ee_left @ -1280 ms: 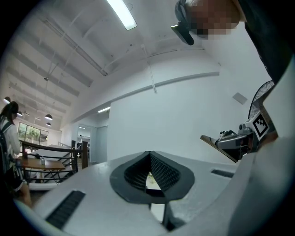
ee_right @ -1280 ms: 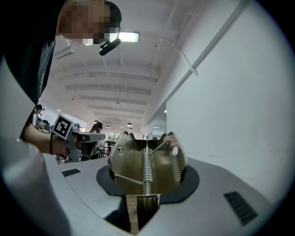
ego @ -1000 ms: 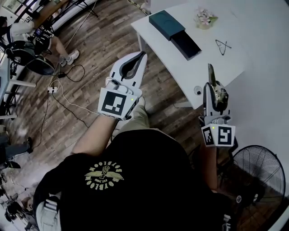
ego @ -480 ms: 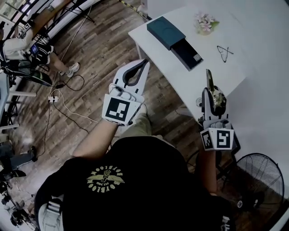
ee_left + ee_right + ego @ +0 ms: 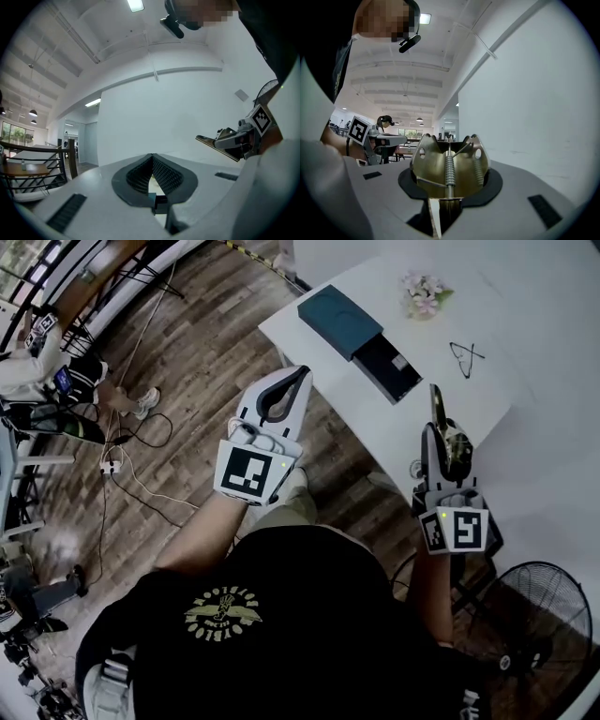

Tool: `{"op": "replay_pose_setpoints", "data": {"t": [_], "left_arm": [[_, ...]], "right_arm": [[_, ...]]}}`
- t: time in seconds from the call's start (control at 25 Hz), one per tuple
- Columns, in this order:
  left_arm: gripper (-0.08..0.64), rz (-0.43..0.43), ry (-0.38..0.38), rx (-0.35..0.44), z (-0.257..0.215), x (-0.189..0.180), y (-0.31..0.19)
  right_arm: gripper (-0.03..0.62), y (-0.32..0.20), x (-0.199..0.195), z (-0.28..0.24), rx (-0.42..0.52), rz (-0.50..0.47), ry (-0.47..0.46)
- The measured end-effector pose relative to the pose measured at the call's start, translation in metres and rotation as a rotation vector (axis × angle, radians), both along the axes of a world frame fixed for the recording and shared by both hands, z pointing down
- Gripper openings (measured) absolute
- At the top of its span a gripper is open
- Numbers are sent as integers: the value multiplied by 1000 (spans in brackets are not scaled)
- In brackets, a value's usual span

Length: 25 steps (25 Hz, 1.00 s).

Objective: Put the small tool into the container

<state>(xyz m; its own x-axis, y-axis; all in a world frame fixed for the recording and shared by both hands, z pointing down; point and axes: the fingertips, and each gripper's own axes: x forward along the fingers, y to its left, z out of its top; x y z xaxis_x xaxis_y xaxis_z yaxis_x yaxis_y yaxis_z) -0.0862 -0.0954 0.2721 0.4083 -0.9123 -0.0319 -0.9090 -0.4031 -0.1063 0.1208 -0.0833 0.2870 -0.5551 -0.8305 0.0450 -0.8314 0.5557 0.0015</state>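
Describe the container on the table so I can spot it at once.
On the white table at the top of the head view, near its left corner, lies the container: a flat dark teal box with a darker tray slid out. Its neighbours, pink flowers and a thin black wire shape, are small and not boxy.

I've got a white table (image 5: pixel 422 338) at top, w/ a bunch of pink flowers (image 5: pixel 424 292) on it and a thin black wire shape (image 5: pixel 465 356) lying flat nearby (specs or a clip, can't tell from here). Wood floor (image 5: pixel 187 352) on the left; a white cable (image 5: pixel 141 479) runs across it to a power strip (image 5: pixel 111 467). Seated person (image 5: pixel 56 371) far upper left, pale shoe (image 5: pixel 147 401) on the floor. Black fan (image 5: pixel 539 615) bottom right. Left gripper view gives me a wooden railing (image 5: pixel 42 164) and a ceiling light (image 5: pixel 135 4).
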Motion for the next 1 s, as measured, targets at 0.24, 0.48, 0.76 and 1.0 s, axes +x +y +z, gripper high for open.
{"op": "replay_pose_setpoints", "data": {"t": [0.24, 0.48, 0.76, 1.0], "left_arm": [[8, 56, 20, 13, -6, -9, -36], [8, 89, 46, 23, -15, -35, -57], [8, 93, 65, 29, -15, -50, -69], [8, 110, 55, 5, -10, -50, -76]], "right_arm": [[132, -28, -13, -7, 0, 44, 12], [132, -47, -44, -19, 14, 63, 5], [132, -50, -61, -28, 41, 62, 13], [132, -55, -63, -30, 48, 76, 4]]}}
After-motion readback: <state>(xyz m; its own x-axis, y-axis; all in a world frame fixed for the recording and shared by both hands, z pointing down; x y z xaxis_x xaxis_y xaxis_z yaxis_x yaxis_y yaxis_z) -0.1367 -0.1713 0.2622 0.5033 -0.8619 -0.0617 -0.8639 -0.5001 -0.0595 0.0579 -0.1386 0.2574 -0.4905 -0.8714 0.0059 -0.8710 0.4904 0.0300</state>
